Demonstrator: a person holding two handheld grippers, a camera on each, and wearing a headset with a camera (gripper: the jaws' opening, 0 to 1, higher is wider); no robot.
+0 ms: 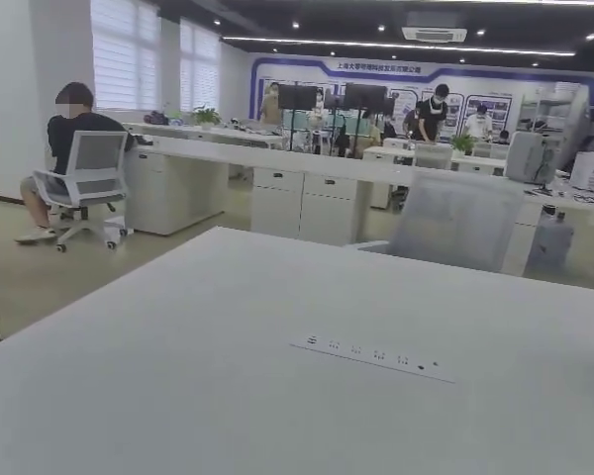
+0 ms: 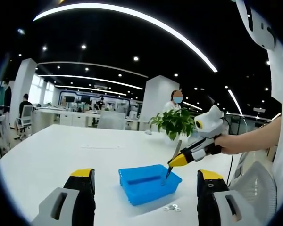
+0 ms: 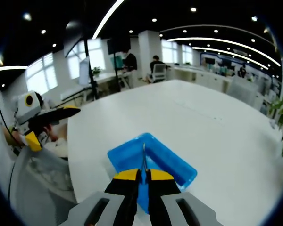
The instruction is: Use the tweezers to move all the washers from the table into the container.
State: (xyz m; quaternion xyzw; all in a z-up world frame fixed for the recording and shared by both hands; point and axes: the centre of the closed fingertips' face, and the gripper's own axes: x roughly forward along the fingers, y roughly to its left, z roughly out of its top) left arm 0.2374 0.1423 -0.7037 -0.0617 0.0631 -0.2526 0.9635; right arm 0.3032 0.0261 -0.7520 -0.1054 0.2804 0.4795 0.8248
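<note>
Your left gripper [image 2: 146,175] is hovering above the white bench [image 2: 61,155]. Its black, yellow-tipped fingers [image 2: 81,175] are standing wide apart and are gripping nothing.

In the left gripper view, the shallow blue plastic container [image 2: 148,184] is sitting on the bench at 12 o'clock ahead of those fingers. The small silver metal washers [image 2: 172,207] are lying in a tight cluster on the bench, outside the container and just beside its near wall, at 5 o'clock from it.

Your right gripper [image 3: 142,175] is pressing its fingers together on the slim silver metal tweezers [image 3: 144,160], which are projecting toward 12 o'clock over the container's floor. In the left gripper view this gripper is coming in from 3 o'clock, held in your hand [image 2: 231,143]. The tweezers are slanting down toward 7 o'clock, and their tips are reaching inside the container's rim. I cannot tell whether the tips are carrying a washer.

A leafy green potted plant [image 2: 177,123] is standing on the bench beyond the container, at 1 o'clock from it.

In the head view you are looking across the bench, where a white recessed socket strip [image 1: 376,356] is lying at 5 o'clock from centre and a grey mesh office chair [image 1: 455,223] is standing beyond the far edge.
</note>
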